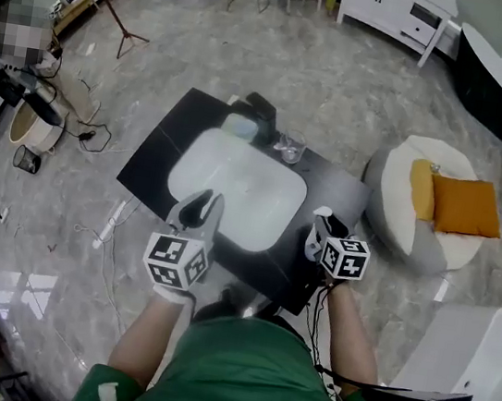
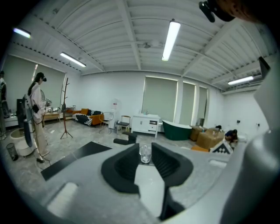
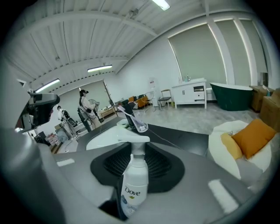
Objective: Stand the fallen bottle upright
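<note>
A white Dove pump bottle [image 3: 133,183] stands upright between the black pads of my right gripper [image 3: 134,148], which is shut on its body; the pump head pokes out past the fingertips. In the head view the right gripper [image 1: 322,226] hovers over the right edge of the black table [image 1: 160,153], and the bottle is mostly hidden by it. My left gripper [image 1: 204,202] hangs over the near edge of the white tray [image 1: 235,179]. In the left gripper view its jaws [image 2: 142,151] stand apart with nothing between them.
A clear glass [image 1: 293,146] and a black object [image 1: 261,117] stand at the table's far edge. A white beanbag with orange cushions [image 1: 427,207] lies to the right, a white box [image 1: 470,363] at near right. Cables trail on the floor [image 1: 88,227] at left.
</note>
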